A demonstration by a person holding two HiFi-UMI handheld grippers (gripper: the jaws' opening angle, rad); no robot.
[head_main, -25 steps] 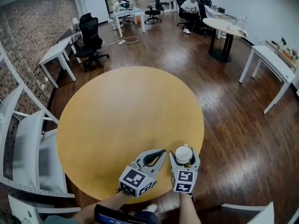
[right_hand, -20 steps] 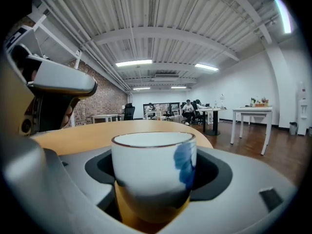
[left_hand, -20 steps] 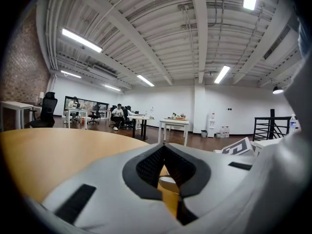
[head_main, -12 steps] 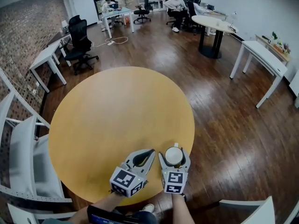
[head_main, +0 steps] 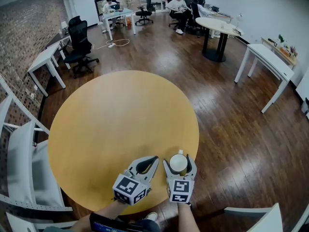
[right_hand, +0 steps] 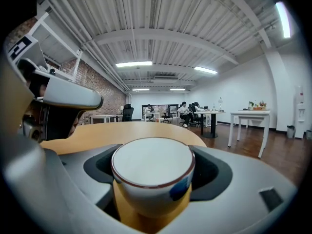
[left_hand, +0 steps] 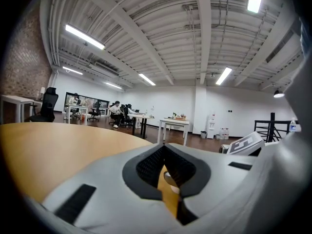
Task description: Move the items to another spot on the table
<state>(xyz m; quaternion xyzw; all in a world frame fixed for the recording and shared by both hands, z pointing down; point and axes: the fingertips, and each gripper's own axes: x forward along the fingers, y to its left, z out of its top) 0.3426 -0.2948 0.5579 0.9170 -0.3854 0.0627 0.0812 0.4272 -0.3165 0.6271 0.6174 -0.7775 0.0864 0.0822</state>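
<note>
A white cup [head_main: 178,162] with a dark rim stands upright at the near right edge of the round yellow table [head_main: 120,115]. My right gripper [head_main: 178,159] is shut on the cup [right_hand: 152,174], one jaw on each side of it. Just to its left, my left gripper [head_main: 153,159] is shut with nothing in it and sits low over the tabletop. In the left gripper view its tips [left_hand: 165,147] meet, and only table and a sliver of the cup show through the hollow between the pads.
White chairs [head_main: 29,158] stand close against the table's left side. Dark wooden floor [head_main: 241,144] drops away just right of the cup. A white desk [head_main: 263,57] and a round table [head_main: 219,25] stand farther off, with seated people [head_main: 175,4] at the back.
The head view has shifted a little. Both grippers and the cup stay at the same spot by the table's near right edge.
</note>
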